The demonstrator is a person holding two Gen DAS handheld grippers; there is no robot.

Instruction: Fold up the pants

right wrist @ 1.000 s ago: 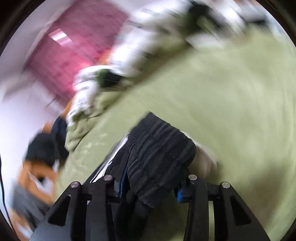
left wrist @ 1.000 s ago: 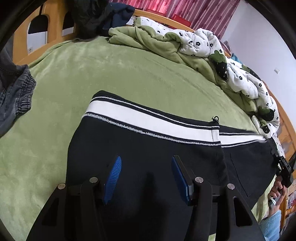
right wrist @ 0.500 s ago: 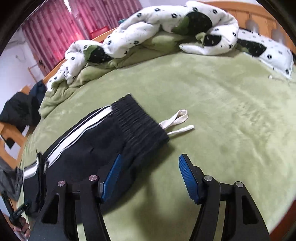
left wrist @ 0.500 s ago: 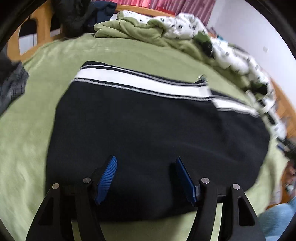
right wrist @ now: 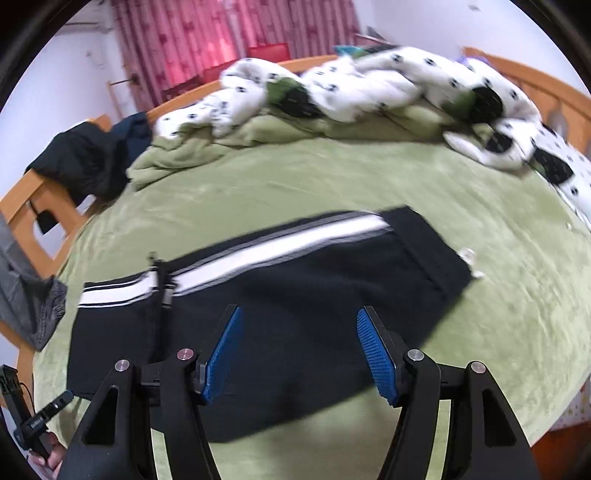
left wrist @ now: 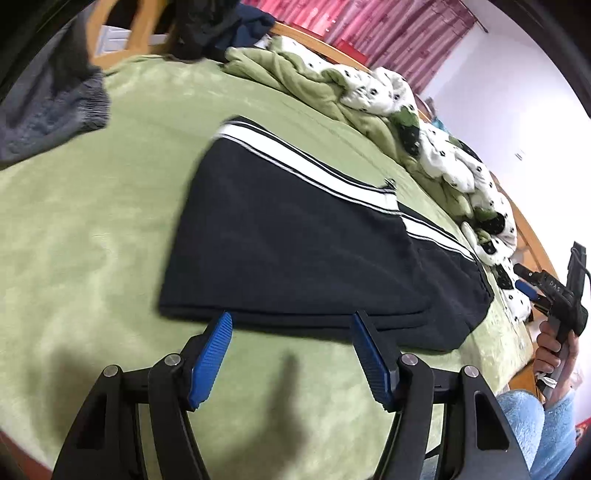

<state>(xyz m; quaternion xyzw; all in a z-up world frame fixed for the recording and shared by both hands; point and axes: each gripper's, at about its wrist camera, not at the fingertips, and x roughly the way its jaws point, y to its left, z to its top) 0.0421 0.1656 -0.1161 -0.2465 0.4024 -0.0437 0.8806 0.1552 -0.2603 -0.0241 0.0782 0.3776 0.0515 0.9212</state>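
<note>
A soft green blanket (left wrist: 110, 221) is spread over the bed. A white quilt with black spots (right wrist: 369, 85) is bunched up at the far side. Red curtains (right wrist: 229, 29) are hung behind. Grey clothes (left wrist: 48, 114) are piled nearby.

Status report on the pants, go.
Left gripper and right gripper: jaws open, empty. Black pants folded flat on green bed. Grey garment lies apart, nothing in the way.

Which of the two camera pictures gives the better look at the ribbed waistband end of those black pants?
The right wrist view: the waistband of the pants lies in plain sight there, with the white drawstring poking out beside it. The left wrist view shows the pants sharper, but that end is squeezed toward the picture's edge.
</note>
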